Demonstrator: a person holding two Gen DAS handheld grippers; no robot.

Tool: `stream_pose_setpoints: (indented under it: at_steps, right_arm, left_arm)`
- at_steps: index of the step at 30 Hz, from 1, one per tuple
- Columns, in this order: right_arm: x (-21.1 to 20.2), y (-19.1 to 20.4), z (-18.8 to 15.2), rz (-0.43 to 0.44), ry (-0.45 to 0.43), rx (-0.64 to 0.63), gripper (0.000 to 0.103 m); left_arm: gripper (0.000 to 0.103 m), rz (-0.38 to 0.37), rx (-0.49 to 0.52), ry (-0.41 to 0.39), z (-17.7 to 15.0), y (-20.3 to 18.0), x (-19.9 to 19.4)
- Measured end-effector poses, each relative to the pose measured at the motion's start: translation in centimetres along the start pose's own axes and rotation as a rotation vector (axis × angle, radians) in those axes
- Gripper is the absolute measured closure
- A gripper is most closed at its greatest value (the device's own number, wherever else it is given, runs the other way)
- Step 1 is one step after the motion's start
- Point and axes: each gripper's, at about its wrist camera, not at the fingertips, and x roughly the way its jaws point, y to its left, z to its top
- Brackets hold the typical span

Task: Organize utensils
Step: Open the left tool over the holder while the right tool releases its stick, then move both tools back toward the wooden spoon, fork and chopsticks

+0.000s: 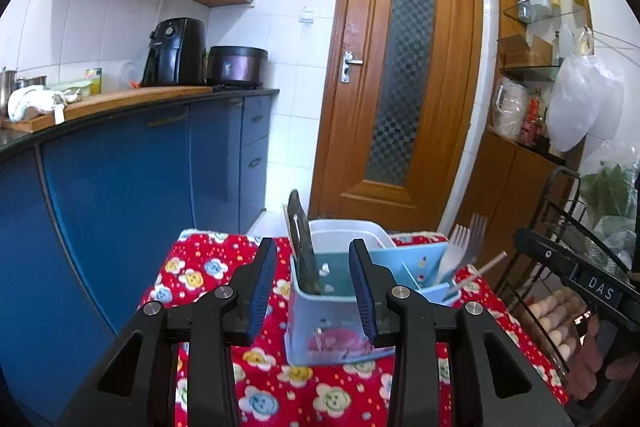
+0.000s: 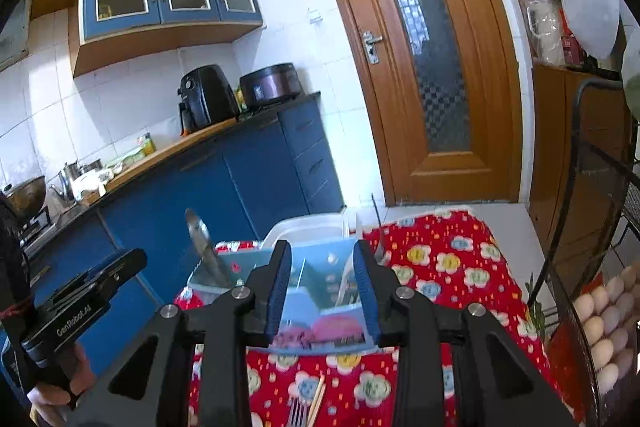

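A light blue utensil caddy (image 1: pixel 332 311) stands on a small table under a red flowered cloth (image 1: pixel 208 279). A dark flat blade (image 1: pixel 302 247) stands in its left compartment, with forks (image 1: pixel 460 251) and a white stick (image 1: pixel 480 271) on its right side. My left gripper (image 1: pixel 312 251) hovers just in front of the caddy, open, with nothing between its pads. From the right wrist, the caddy (image 2: pixel 320 311) sits blurred behind my right gripper (image 2: pixel 323 251), which is also open and empty. A fork (image 2: pixel 298 413) and chopsticks (image 2: pixel 318 399) lie on the cloth below it.
A white tub (image 1: pixel 344 231) stands behind the caddy. Blue cabinets (image 1: pixel 120 195) run along the left, and a wooden door (image 1: pixel 400 79) is straight ahead. A black wire rack (image 2: pixel 592 187) holding eggs (image 2: pixel 600 327) stands close on the right. A hand (image 2: pixel 60 387) grips the left tool.
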Motion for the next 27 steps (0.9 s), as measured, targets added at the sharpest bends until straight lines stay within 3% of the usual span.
stream_pose_setpoints:
  at_steps: [12, 27]
  right_arm:
    - [-2.1, 0.3, -4.1, 0.018, 0.104, -0.017, 0.063]
    - [-2.1, -1.8, -8.8, 0.004, 0.218, 0.054, 0.062]
  left_arm:
    - [0.058, -0.037, 0.004, 0.105, -2.9, -0.5, -2.1]
    - [0.058, -0.072, -0.024, 0.275, -8.2, -0.7, -1.1]
